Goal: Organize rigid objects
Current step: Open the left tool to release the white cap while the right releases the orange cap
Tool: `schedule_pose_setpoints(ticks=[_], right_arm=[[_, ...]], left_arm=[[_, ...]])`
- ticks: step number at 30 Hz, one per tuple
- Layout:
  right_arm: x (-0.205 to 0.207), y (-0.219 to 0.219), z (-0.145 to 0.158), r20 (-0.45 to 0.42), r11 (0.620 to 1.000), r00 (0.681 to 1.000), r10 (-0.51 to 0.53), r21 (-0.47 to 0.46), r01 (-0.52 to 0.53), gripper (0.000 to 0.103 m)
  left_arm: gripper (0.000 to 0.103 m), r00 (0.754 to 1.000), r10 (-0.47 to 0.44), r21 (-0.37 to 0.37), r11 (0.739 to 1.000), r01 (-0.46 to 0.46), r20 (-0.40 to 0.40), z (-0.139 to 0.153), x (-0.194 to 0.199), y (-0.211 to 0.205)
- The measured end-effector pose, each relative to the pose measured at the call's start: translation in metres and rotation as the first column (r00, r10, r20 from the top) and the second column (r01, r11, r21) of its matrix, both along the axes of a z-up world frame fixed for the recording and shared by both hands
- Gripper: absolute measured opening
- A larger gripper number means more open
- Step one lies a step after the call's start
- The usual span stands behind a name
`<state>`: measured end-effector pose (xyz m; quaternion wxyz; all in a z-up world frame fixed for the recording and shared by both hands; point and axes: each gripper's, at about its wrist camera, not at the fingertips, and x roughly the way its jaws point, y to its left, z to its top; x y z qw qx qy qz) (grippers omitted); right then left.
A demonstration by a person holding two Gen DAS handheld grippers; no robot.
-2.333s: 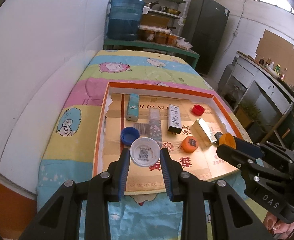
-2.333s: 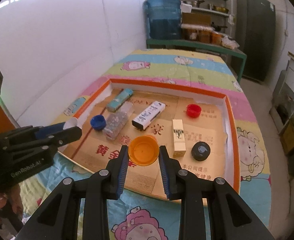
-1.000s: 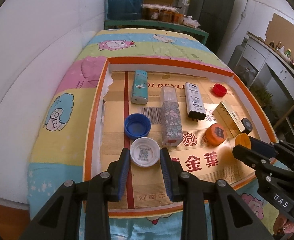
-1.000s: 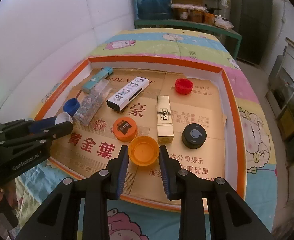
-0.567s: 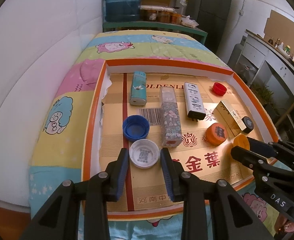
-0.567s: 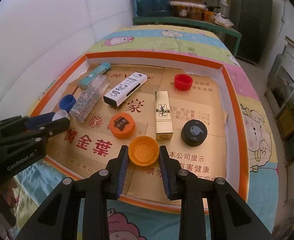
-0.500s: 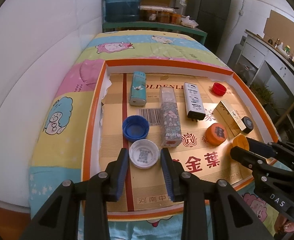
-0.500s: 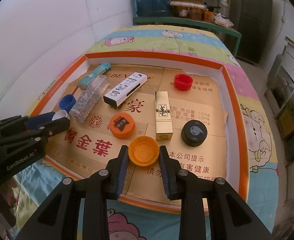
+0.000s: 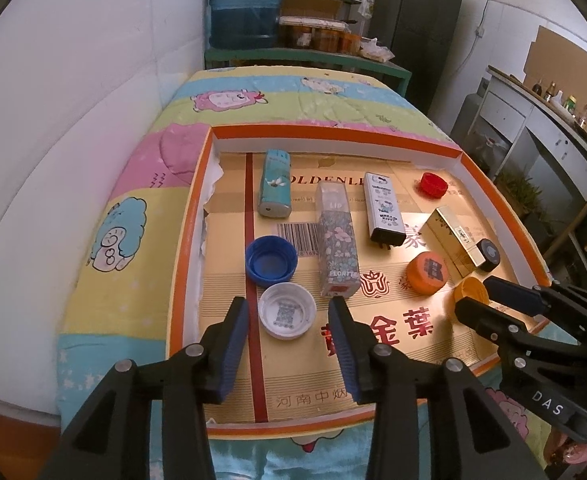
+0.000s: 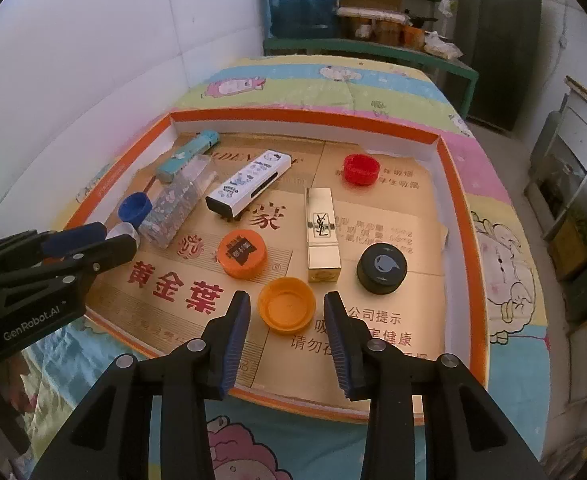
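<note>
An orange-rimmed tray (image 9: 181, 248) lined with gold cardboard holds the objects. A white cap (image 9: 287, 316) lies open side up on the tray floor between the fingers of my open left gripper (image 9: 288, 305), with a gap on each side. An orange cap (image 10: 286, 310) lies the same way between the fingers of my open right gripper (image 10: 286, 300), untouched. A blue cap (image 9: 270, 266) sits just beyond the white one. Near the orange cap are an orange lid (image 10: 242, 253), a gold box (image 10: 322, 228) and a black lid (image 10: 382, 268).
Further back lie a teal box (image 9: 275, 188), a floral box (image 9: 337, 248), a white box (image 9: 383, 210) and a red cap (image 9: 433, 185). The tray rests on a cartoon-print cloth (image 9: 125, 216). A white wall runs along the left; shelves with a water jug (image 9: 245, 4) stand behind.
Both grippers, earlier shut on their caps, have opened. The white cap and the orange cap now rest on the tray floor between the spread fingers.
</note>
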<state>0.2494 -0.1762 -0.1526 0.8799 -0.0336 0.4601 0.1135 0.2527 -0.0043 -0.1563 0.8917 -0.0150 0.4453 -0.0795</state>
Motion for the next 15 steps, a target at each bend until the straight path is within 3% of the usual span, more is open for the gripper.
schedule_pose_setpoints(ticks=[8,12,15], right_arm=[[-0.013,-0.002,0.011,0.033,1.000,0.999,-0.022,0.001,0.022,0.039],[-0.019,-0.006,0.016,0.042,0.999,0.998,-0.042,0.009,0.042,0.051],[-0.022,-0.009,0.019,0.047,0.998,0.997,-0.059,0.016,0.059,0.051]], left_arm=[[0.041,1.000,-0.001,0.001,1.000,0.001,0.022,0.010,-0.007,0.000],[0.041,0.999,0.000,-0.003,1.000,0.000,0.036,0.017,-0.014,0.000],[0.041,0.999,0.003,-0.006,1.000,-0.002,0.042,0.020,-0.017,0.001]])
